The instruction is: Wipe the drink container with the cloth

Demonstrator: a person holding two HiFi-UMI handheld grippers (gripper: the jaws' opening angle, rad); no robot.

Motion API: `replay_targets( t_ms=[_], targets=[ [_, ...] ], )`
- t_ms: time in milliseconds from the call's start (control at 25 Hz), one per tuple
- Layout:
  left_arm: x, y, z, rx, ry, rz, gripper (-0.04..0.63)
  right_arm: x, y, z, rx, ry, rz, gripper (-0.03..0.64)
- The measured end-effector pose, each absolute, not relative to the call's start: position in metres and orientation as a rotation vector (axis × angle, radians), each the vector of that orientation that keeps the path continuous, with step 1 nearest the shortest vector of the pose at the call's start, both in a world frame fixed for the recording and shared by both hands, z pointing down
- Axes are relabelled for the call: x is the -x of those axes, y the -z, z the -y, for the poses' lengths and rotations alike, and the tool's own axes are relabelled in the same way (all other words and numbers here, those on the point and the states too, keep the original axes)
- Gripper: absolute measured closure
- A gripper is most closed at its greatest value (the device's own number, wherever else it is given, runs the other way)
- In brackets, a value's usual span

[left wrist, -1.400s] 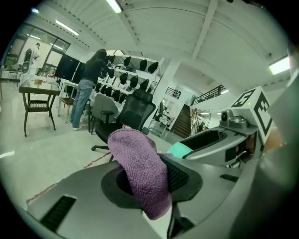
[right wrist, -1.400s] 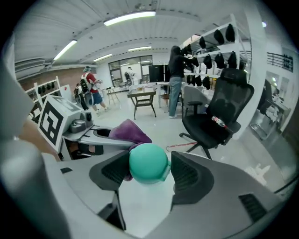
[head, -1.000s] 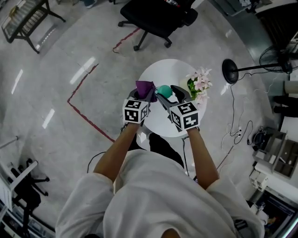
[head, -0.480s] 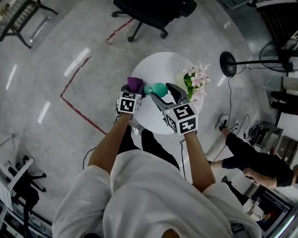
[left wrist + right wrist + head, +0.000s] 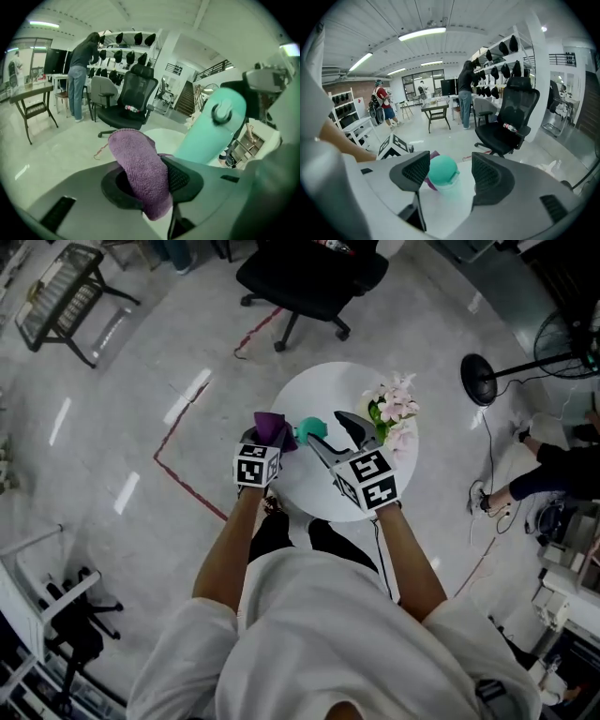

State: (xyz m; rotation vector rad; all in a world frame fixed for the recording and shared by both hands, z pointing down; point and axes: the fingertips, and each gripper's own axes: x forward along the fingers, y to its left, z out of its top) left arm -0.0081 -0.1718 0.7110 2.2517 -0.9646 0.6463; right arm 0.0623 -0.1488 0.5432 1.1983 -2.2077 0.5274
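On the round white table point(image 5: 314, 486) stands the teal drink container point(image 5: 310, 427), lid up. My left gripper point(image 5: 269, 440) is shut on a purple cloth point(image 5: 273, 425), held just left of the container. The left gripper view shows the cloth point(image 5: 138, 161) bulging between the jaws, with the container point(image 5: 211, 131) close behind on the right. My right gripper point(image 5: 340, 435) is open with its jaws wide apart. In the right gripper view the container point(image 5: 442, 171) stands just past the fingertips point(image 5: 419, 164), near the left one, and the pads do not press on it.
A bunch of pink and white flowers point(image 5: 395, 411) stands at the table's right edge, close to my right gripper. A black office chair point(image 5: 309, 277) is beyond the table. A fan stand point(image 5: 479, 381) and a seated person's legs point(image 5: 548, 470) are on the right.
The head view has shifted. The container now sits off the left fingertip of my right gripper rather than between its jaws. The cloth stays in my left gripper beside it.
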Motion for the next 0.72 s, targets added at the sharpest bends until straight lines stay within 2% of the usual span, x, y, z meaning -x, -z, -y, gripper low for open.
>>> replay_targets(
  t_ms=[200, 320, 560, 720],
  targets=[
    [0.022, -0.632, 0.200, -2.404, -0.653, 1.084, 0.474, -0.105, -0.497, 0.172, -1.306, -0.402, 2.250, 0.348],
    [0.022, -0.572, 0.218, -2.495, -0.586, 1.161, 0.474, -0.139, -0.456, 0.184, -1.404, -0.240, 2.242, 0.450],
    [0.010, -0.447, 0.239, -2.695, -0.473, 1.271, 0.474, -0.191, -0.372, 0.198, -1.611, -0.044, 2.263, 0.596],
    [-0.004, -0.373, 0.240, -2.850, -0.416, 1.301, 0.474, -0.199, -0.328, 0.202, -1.637, 0.058, 2.298, 0.601]
  ],
)
